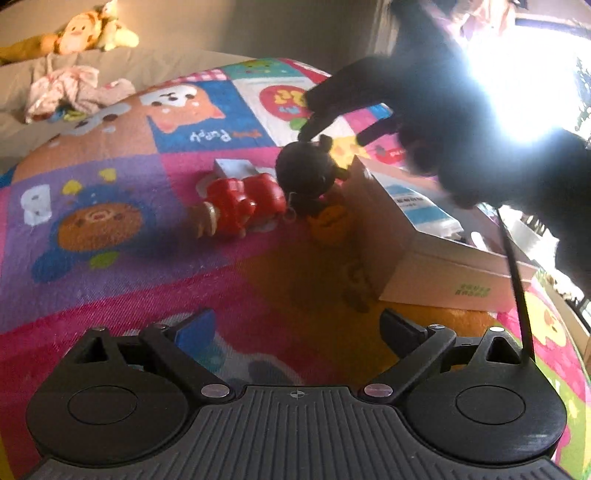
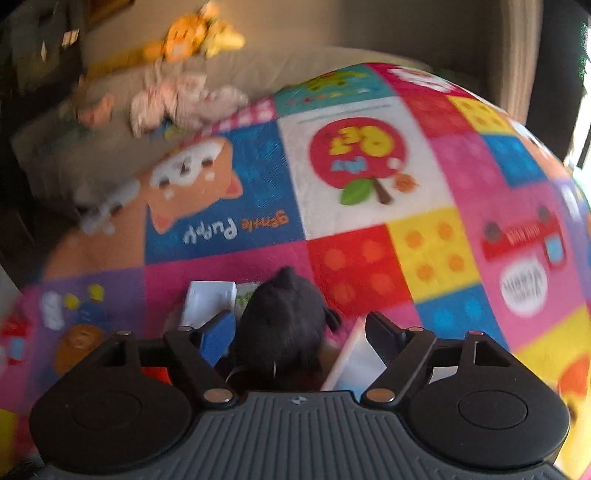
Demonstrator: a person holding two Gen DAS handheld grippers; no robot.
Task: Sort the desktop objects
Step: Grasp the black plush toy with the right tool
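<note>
Black plastic fingers of the right hand-held gripper (image 2: 299,339) stand spread, one blue-padded, one dark, flanking a black plush toy (image 2: 284,325) without gripping it; from the left wrist view this gripper (image 1: 347,129) reaches down from the upper right, tips just above the toy's head (image 1: 304,173). The left hand-held gripper (image 1: 297,328) hangs released low over the colourful play mat (image 1: 110,258), holding nothing, well short of the toys. One black plush toy lies against the near corner of one open white box (image 1: 424,251); one red figure (image 1: 240,206) lies touching its left side, and one small white card (image 1: 236,168) sits just behind them. Left of the red figure the mat is open up to its rim, where one orange plush (image 1: 77,33) and one pink bundled cloth (image 1: 66,90) rest on a beige surface.
</note>
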